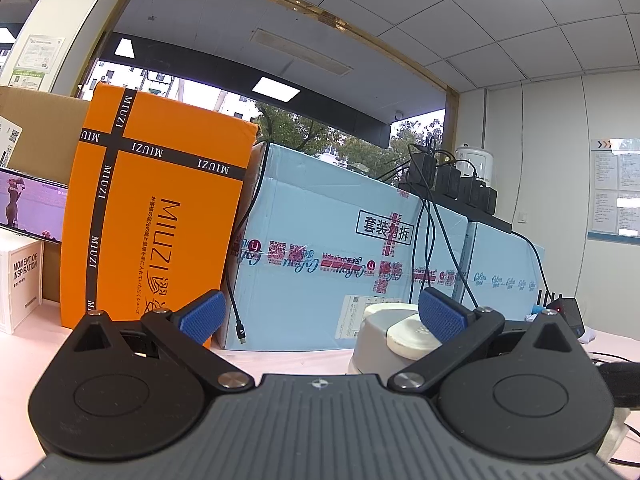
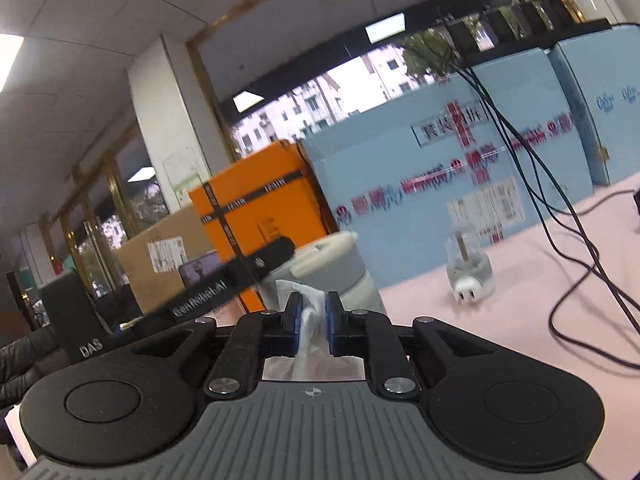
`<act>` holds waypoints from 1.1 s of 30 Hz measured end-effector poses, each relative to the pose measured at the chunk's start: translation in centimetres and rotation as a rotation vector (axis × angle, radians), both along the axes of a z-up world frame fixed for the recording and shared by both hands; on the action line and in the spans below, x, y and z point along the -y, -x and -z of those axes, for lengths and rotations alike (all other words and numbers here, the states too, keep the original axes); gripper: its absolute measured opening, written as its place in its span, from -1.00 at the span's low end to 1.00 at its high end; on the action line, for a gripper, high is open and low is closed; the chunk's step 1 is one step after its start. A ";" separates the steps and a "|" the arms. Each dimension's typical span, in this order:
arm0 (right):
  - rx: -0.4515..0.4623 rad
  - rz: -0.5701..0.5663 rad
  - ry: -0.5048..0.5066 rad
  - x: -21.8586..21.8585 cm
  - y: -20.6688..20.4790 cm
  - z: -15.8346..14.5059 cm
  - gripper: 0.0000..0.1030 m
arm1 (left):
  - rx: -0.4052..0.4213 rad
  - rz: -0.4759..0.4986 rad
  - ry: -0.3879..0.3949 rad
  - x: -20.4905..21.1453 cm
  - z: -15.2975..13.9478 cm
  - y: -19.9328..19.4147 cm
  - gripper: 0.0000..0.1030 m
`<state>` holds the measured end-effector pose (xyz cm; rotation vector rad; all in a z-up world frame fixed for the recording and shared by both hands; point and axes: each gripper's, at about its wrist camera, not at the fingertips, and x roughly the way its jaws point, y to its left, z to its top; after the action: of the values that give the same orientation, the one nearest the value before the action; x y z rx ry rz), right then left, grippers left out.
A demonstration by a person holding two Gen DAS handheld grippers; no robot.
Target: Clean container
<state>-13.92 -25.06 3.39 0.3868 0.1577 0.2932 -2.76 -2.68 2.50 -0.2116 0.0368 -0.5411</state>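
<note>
A grey container with a white lid [image 1: 390,334] stands on the pink table, just behind my right fingertip in the left wrist view. My left gripper [image 1: 320,316] is open and empty, the container off to its right side. In the right wrist view the same grey container [image 2: 340,270] stands just beyond the fingers. My right gripper [image 2: 312,316] is shut on a white tissue [image 2: 306,308], which sticks up between the blue pads close to the container. The other gripper's black body [image 2: 224,284] crosses in front of the container's left side.
An orange MIUZI box [image 1: 156,216] and light blue cartons [image 1: 340,248] stand at the back of the table. Black cables [image 2: 568,232] trail over the pink tabletop at right. A small clear jar with a white plug [image 2: 468,272] stands near the cartons. A phone [image 1: 32,204] leans at left.
</note>
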 end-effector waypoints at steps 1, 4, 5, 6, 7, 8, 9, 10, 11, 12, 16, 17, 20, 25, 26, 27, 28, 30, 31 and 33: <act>0.005 -0.003 0.007 -0.2 -0.1 -0.2 -0.77 | -0.001 0.001 0.002 0.0 0.0 0.0 1.00; 0.009 -0.009 0.028 -0.7 -0.5 -0.3 -0.77 | -0.005 -0.004 0.010 -0.1 0.1 -0.1 1.00; 0.009 -0.012 0.034 -0.8 -0.7 -0.2 -0.77 | -0.008 -0.006 0.013 -0.1 0.1 -0.2 1.00; 0.012 -0.014 0.042 -0.9 -0.8 -0.2 -0.77 | -0.014 -0.004 0.019 -0.2 0.1 -0.3 1.00; 0.017 -0.015 0.049 -1.0 -0.8 -0.1 -0.77 | -0.019 -0.002 0.024 -0.3 0.2 -0.3 1.00; 0.021 -0.017 0.057 -1.1 -0.8 -0.1 -0.77 | -0.024 0.001 0.028 -0.3 0.2 -0.4 1.00; 0.022 -0.020 0.068 -1.2 -0.9 0.0 -0.77 | -0.028 0.004 0.032 -0.4 0.2 -0.5 1.00; 0.021 -0.023 0.080 -1.3 -0.9 0.0 -0.77 | -0.027 0.004 0.031 -0.3 0.2 -0.5 1.00; 0.017 -0.025 0.093 -1.4 -0.9 0.1 -0.77 | -0.027 0.003 0.031 -0.3 0.2 -0.5 1.00; 0.015 -0.025 0.104 -1.5 -0.9 0.1 -0.77 | -0.026 0.003 0.030 -0.3 0.2 -0.5 1.00; -0.014 -0.016 0.142 -1.9 -1.0 0.3 -0.77 | -0.026 0.001 0.031 -0.3 0.3 -0.5 1.00; -0.024 -0.012 0.152 -2.0 -1.1 0.5 -0.77 | -0.025 0.001 0.030 -0.3 0.3 -0.5 1.00; -0.067 -0.002 0.185 -2.2 -1.0 1.0 -0.77 | -0.021 0.005 0.026 -0.2 0.3 -0.4 1.00; -0.179 0.008 0.226 -2.1 -1.4 2.4 -0.77 | -0.016 0.006 0.023 -0.2 0.3 -0.3 1.00; -0.196 0.005 0.231 -2.0 -1.3 2.6 -0.77 | -0.017 0.005 0.024 -0.2 0.3 -0.4 1.00; -0.207 -0.001 0.235 -2.0 -1.2 2.7 -0.77 | -0.017 0.005 0.026 -0.2 0.3 -0.4 1.00; -0.218 -0.007 0.239 -1.9 -1.1 2.8 -0.77 | -0.017 0.004 0.027 -0.2 0.4 -0.4 1.00; -0.231 -0.025 0.248 -1.8 -0.7 2.8 -0.77 | -0.009 -0.002 0.025 -0.2 0.4 -0.3 1.00; -0.239 -0.035 0.258 -1.8 -0.5 2.8 -0.77 | -0.004 -0.006 0.023 -0.2 0.4 -0.2 1.00; -0.238 -0.037 0.290 -1.8 -0.1 2.7 -0.76 | 0.020 -0.025 0.008 -0.1 0.4 0.1 1.00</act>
<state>-13.80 -23.24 0.69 0.1297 0.4357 0.2552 -2.83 -2.61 2.12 -0.2143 0.0129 -0.5184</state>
